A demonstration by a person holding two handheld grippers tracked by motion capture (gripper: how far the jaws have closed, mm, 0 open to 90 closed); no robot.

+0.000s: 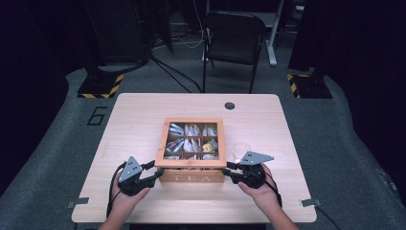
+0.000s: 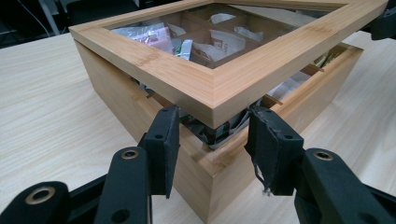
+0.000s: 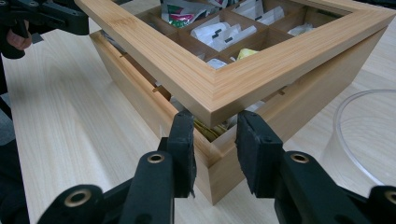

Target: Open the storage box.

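A wooden tea box (image 1: pixel 191 177) stands in the middle of the table. Its glass-windowed lid (image 1: pixel 165 143) is raised a little at the front, over compartments of tea bags (image 1: pixel 191 143). My left gripper (image 1: pixel 155 171) pinches the lid's front left corner. In the left gripper view the lid (image 2: pixel 187 79) hovers above the box base (image 2: pixel 116 102), with my left gripper (image 2: pixel 215 130) closed across that corner. My right gripper (image 1: pixel 229 171) holds the front right corner. In the right gripper view the lid (image 3: pixel 187 79) is tilted up off the base (image 3: pixel 303 107), with my right gripper (image 3: pixel 212 126) clamped on its corner.
A clear round plastic lid or dish (image 1: pixel 242 149) lies on the table just right of the box, close to my right gripper, and appears again as a clear plastic dish (image 3: pixel 369 135). A black chair (image 1: pixel 234 38) stands beyond the table's far edge. A cable hole (image 1: pixel 230 105) sits near that edge.
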